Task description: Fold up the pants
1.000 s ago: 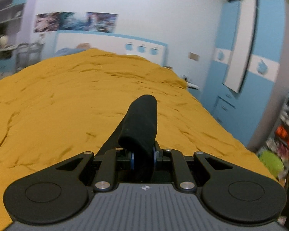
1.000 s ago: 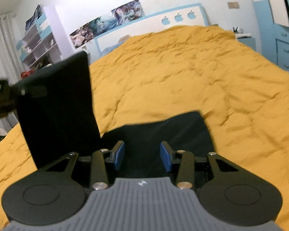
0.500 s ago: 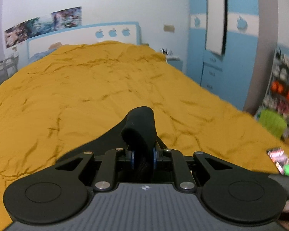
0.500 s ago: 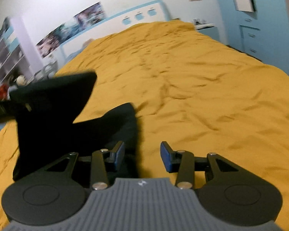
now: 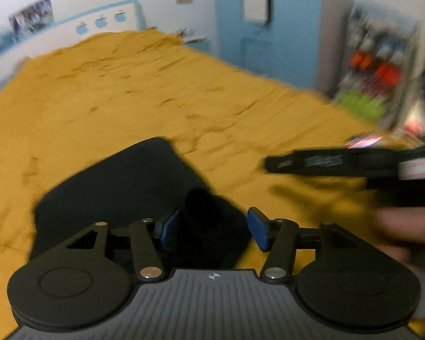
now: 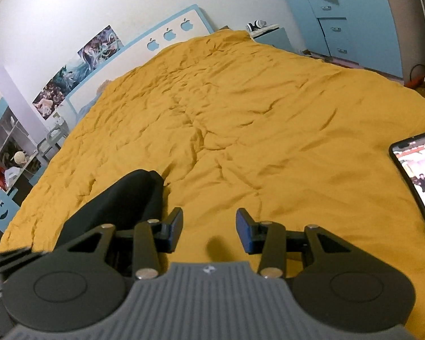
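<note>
Black pants [image 5: 121, 187] lie folded compactly on the yellow bedspread [image 6: 240, 107]; left gripper [image 5: 212, 231] and right gripper [image 6: 209, 228] gape empty, so folding looks nearly finished

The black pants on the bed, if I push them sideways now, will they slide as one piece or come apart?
The black pants look soft, so they would likely bunch. The rumpled yellow bedspread probably drags on them. One fold sits raised between the open left tool, so it may flop open.

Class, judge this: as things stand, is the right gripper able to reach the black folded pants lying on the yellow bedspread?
Probably yes. The right gripper is open and empty, the black folded pants lie just left of it on the yellow bedspread, nothing between.
</note>
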